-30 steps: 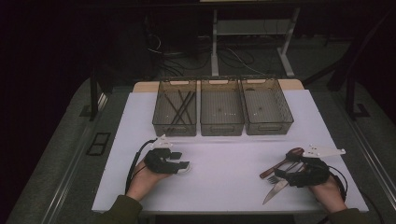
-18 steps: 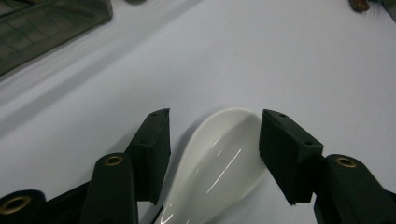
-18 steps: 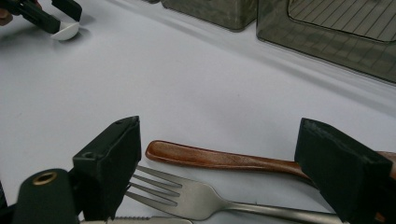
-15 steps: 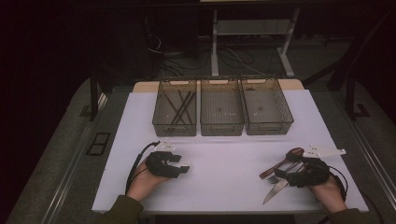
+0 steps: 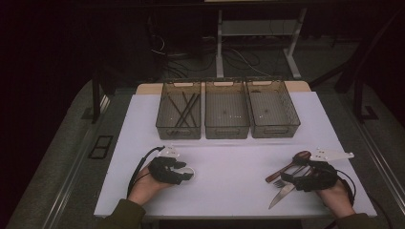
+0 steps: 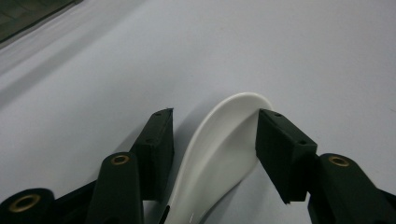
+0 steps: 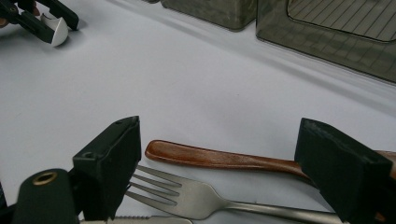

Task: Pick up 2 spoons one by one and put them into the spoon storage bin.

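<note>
A white spoon (image 6: 219, 149) stands tilted on its edge between the jaws of my left gripper (image 6: 215, 114), near the front left of the white mat (image 5: 229, 162). The jaws have just been closing and are shut on the spoon (image 5: 189, 171). From the right gripper view, the left gripper (image 7: 44, 25) shows far off with the white spoon (image 7: 55, 29) in it. My right gripper (image 7: 222, 123) stands wide open and low at the front right (image 5: 286, 180). Between its jaws lie a metal fork (image 7: 196, 198) and a wooden spoon (image 7: 219, 158), neither pressed by the pads.
A table knife (image 5: 279, 195) lies beside the fork (image 5: 282, 183) and the wooden spoon (image 5: 286, 168). Three translucent bins stand in a row at the back: left (image 5: 162, 112) with dark sticks, middle (image 5: 226, 129), right (image 5: 273, 130). Bare mat lies between the hands.
</note>
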### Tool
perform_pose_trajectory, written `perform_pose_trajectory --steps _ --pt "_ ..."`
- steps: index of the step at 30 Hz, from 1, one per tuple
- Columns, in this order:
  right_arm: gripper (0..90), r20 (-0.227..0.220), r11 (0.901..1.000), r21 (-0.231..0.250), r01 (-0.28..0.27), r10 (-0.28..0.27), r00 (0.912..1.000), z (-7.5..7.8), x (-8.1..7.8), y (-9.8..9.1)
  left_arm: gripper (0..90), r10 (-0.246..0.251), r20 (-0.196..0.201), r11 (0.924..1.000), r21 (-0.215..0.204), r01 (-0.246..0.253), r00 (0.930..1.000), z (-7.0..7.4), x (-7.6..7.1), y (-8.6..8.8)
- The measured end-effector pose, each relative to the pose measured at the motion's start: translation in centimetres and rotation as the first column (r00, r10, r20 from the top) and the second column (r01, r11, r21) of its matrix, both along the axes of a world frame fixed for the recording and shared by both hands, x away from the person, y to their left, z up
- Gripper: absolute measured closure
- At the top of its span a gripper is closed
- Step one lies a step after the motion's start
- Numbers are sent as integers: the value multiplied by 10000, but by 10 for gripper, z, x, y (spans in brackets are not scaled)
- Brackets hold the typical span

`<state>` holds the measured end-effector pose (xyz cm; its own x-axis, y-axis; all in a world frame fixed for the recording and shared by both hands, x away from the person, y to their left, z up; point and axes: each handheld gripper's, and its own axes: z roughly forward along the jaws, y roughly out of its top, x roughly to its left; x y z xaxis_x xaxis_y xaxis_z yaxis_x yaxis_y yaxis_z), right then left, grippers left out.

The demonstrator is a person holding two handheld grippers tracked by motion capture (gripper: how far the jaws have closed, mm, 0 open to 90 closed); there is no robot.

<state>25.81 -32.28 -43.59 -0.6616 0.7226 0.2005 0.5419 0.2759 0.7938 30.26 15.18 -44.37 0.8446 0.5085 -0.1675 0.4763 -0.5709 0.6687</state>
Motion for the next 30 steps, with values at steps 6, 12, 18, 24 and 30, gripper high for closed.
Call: perform_pose_trajectory --steps 6,12,18,24,30 --pt "140 -1 10000 0 2 -2 10000 0 0 0 513 -273 104 9996 62 273 9996 0 -1 1" --pt "140 -12 10000 14 11 -11 10000 0 0 0 571 -525 275 9984 211 520 9982 0 -2 4" --pt "140 -2 10000 -5 2 -2 10000 0 0 0 665 -614 375 9978 273 604 9974 1 -4 6" --pt "140 -15 10000 6 12 -12 10000 0 0 0 734 -780 508 9966 321 764 9957 3 -4 8" --pt "140 -13 10000 6 11 -11 10000 0 0 0 769 -833 564 9963 264 819 9949 4 -5 8"
